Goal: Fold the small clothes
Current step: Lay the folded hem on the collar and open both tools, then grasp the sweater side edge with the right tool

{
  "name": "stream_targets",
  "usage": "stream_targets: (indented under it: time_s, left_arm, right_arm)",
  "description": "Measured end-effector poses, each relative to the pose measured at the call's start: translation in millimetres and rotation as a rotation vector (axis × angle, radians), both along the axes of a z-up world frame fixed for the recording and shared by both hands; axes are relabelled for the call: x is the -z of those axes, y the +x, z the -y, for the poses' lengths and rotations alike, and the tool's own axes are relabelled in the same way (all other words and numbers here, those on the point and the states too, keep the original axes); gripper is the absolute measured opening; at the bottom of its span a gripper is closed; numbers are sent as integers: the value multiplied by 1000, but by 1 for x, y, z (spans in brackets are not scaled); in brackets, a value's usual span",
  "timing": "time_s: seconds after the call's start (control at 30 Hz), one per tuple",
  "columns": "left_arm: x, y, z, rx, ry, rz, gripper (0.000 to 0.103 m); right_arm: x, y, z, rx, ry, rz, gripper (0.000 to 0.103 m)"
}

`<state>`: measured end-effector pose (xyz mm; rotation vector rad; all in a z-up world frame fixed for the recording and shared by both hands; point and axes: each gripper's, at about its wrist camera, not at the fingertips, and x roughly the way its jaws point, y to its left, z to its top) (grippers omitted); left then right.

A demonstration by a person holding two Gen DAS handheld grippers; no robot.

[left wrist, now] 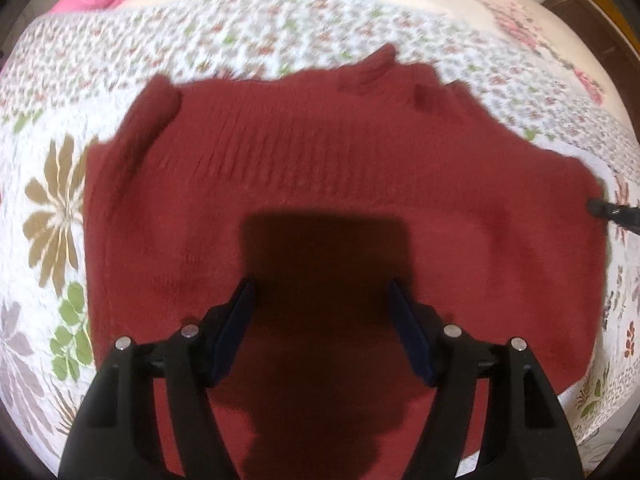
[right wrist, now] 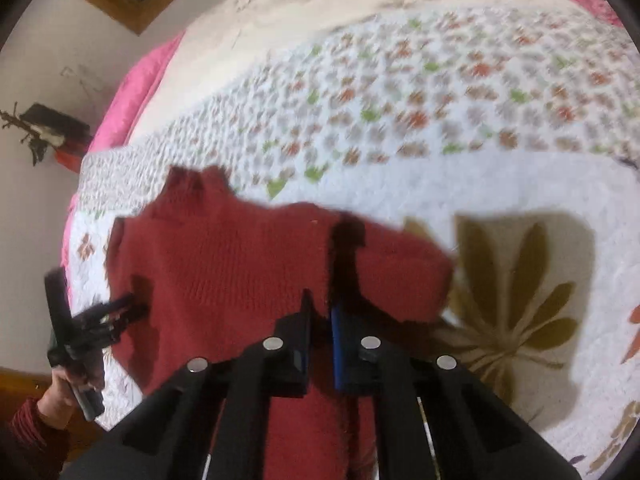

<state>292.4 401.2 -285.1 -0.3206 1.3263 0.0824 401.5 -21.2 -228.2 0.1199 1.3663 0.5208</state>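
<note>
Floral quilted bedspread (left wrist: 60, 208) underfoot of everything, white with brown, green and red flower prints, spread wide on all sides. Left gripper (left wrist: 322, 300) held above the middle of the red knitted sweater (left wrist: 320, 184), jaws spread wide apart with blue pads, nothing between them, dark shadow cast on the knit just ahead. Ahead of those fingers, ribbed knit running to the sweater's far edge and collar; left and right of them, red fabric reaching out to the side edges, then bare quilt beyond. Far right of that view, only the dark tip of the other tool touching the sweater's edge. Right gripper (right wrist: 320, 316) nearly closed, pinching a raised fold of the red knitted sweater (right wrist: 224, 272) between a black finger and a blue pad, the cloth lifted off the bed there. Right of this gripper, plenty of free quilt with a large olive flower print (right wrist: 516, 292); ahead, open bedspread up to a cream sheet with pink blossoms (right wrist: 328, 4). Left of it, the bed's edge, a pink blanket (right wrist: 132, 92), pale wall, and a hand (right wrist: 60, 392) in a dark red sleeve holding the left gripper (right wrist: 120, 312) — none of that visible from the left camera. No readable writing or labels anywhere; both views motion-blurred.
</note>
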Motion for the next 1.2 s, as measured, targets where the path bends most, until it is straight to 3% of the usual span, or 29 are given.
stream_targets:
  time_s: [0.3, 0.6, 0.67, 0.73, 0.8, 0.9, 1.0, 1.2]
  left_arm:
    - [19, 8, 7, -4, 14, -4, 75]
    - [26, 18, 15, -14, 16, -2, 76]
    - [16, 12, 11, -17, 14, -5, 75]
    - [1, 4, 5, -23, 5, 15, 74]
    - [-14, 0, 4, -24, -4, 52, 74]
    - [-28, 0, 9, -10, -15, 85, 74]
    - [-31, 1, 17, 1, -31, 91, 74]
    - [-12, 7, 40, 45, -20, 72, 74]
  right_arm:
    - [31, 10, 10, 81, -61, -29, 6]
    - [24, 6, 17, 90, -67, -32, 8]
    - [18, 5, 13, 91, -72, -28, 12]
    - [3, -3, 13, 94, -84, 1, 33]
    - [-15, -19, 19, 94, -69, 54, 48]
    - [-19, -47, 31, 75, -53, 36, 48]
    - [-1, -79, 40, 44, -65, -29, 48]
    - [37, -100, 46, 56, -121, -89, 45]
